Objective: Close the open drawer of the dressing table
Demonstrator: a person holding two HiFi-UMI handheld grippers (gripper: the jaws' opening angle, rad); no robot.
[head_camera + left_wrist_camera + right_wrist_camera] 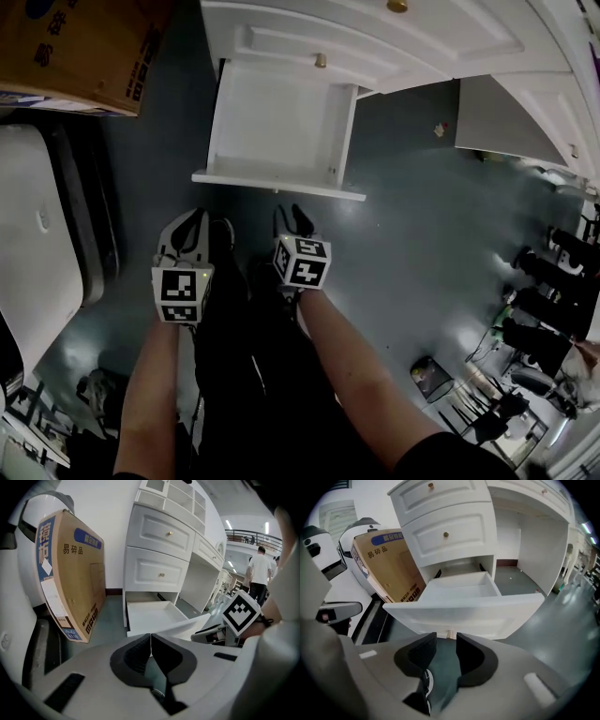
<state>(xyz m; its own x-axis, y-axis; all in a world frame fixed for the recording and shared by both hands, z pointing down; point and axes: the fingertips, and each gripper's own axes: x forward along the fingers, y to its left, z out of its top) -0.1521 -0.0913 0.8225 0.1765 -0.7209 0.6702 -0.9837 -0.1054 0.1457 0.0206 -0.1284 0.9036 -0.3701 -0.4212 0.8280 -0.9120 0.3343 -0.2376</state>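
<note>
The white dressing table (375,37) stands at the top of the head view, its bottom drawer (281,122) pulled out over the dark floor and empty inside. Both grippers hover just short of the drawer's front panel (277,183). My left gripper (204,225) is shut, its pads meeting with nothing between them (150,641); the drawer (150,613) lies ahead and slightly right of it. My right gripper (292,217) is open (446,644), facing the front panel (464,611). A small knob (450,633) under that panel shows in the gap beyond the fingertips, untouched.
A brown cardboard box (84,47) leans left of the dressing table, with a white rounded case (33,253) beside it. Black stands and gear (544,319) crowd the right side of the floor. Closed drawers with gold knobs (321,60) sit above. A person (258,571) stands far off.
</note>
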